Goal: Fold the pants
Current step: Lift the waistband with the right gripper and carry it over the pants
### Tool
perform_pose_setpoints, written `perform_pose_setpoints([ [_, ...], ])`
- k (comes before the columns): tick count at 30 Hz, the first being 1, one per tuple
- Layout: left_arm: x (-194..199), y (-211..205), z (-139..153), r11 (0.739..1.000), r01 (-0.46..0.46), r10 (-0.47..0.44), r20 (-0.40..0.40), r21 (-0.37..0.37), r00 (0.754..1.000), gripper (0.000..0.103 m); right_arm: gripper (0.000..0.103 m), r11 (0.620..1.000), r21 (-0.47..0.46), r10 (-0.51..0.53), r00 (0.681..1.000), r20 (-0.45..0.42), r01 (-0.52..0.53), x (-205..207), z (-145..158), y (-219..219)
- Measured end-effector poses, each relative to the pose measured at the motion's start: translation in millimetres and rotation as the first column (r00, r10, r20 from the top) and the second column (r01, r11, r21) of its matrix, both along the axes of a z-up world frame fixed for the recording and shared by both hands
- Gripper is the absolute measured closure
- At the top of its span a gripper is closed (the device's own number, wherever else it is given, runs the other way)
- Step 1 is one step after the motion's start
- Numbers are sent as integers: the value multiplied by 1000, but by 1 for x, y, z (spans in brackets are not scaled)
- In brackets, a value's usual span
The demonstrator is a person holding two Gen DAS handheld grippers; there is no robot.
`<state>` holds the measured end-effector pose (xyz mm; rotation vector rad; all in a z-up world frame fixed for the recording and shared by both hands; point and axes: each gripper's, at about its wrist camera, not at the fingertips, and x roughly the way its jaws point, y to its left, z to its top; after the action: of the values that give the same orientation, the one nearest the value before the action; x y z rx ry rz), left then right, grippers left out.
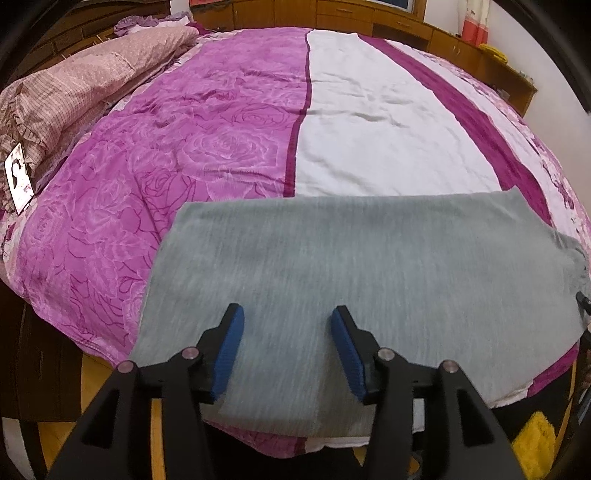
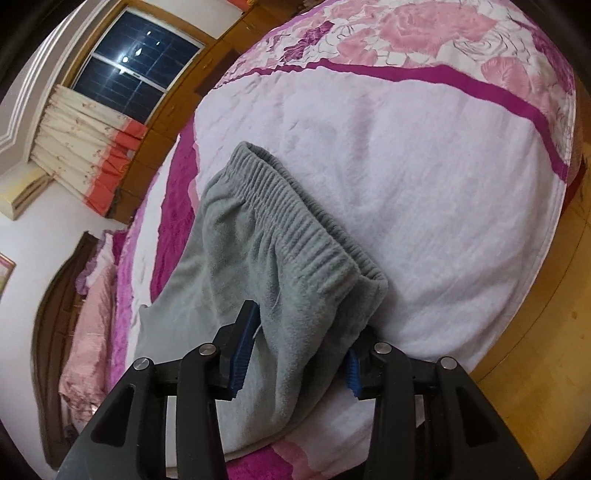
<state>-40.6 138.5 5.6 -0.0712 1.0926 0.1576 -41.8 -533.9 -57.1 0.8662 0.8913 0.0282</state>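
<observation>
Left gripper (image 1: 287,325): jaws spread wide, nothing between the blue pads; grey pants (image 1: 369,273) lie flat beneath and past them, filling the lower centre of the left wrist view. Whether the pads touch the cloth cannot be told.

Right gripper (image 2: 295,339): jaws parted, with pants (image 2: 266,266) fabric bunched between them. The left pad rests against the cloth; the right pad is partly hidden behind a fold, so a firm clamp cannot be told. The ribbed elastic waistband (image 2: 299,218) runs diagonally from centre toward upper left, just beyond the jaws.

Surface: the pants rest near the bed's front edge on a bedspread (image 1: 229,147) of purple rose print, with a white panel and magenta stripes.

Farther off: a pink checked quilt (image 1: 74,92) is heaped at upper left of the left view, a photo card (image 1: 18,177) beside it. Wooden cabinets (image 1: 351,18) line the top edge. In the right view, a dark window (image 2: 136,55) and pleated curtain (image 2: 85,147) sit upper left.
</observation>
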Motion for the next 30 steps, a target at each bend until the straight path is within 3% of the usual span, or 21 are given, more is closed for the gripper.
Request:
perform_pose_setpoints([
  [4, -1, 2, 2, 1000, -1, 1, -4, -6, 1000, 50, 69, 999, -6, -38, 999, -2, 38, 0, 5, 1],
  [10, -4, 7, 6, 1000, -17, 16, -6, -7, 1000, 50, 69, 985, -162, -59, 998, 26, 62, 6, 20, 18],
  [12, -4, 9, 6, 1000, -23, 23, -6, -10, 1000, 50, 80, 977, -205, -60, 998, 2, 59, 9, 25, 22],
  [13, -4, 10, 7, 1000, -26, 26, -6, -11, 1000, 50, 90, 973, -224, -50, 999, 0, 48, 10, 29, 24],
  [18, -5, 11, 7, 999, -31, 31, -6, -15, 999, 50, 97, 937, -347, 67, 996, 61, -41, 8, 66, 48],
  [26, -8, 14, 8, 999, -33, 33, -1, -19, 999, 50, 98, 946, -290, 189, 972, 141, -142, 13, 105, 84],
  [30, -11, 18, 9, 999, -43, 43, 1, -20, 999, 50, 98, 930, -308, 260, 950, 172, -198, 14, 123, 108],
])
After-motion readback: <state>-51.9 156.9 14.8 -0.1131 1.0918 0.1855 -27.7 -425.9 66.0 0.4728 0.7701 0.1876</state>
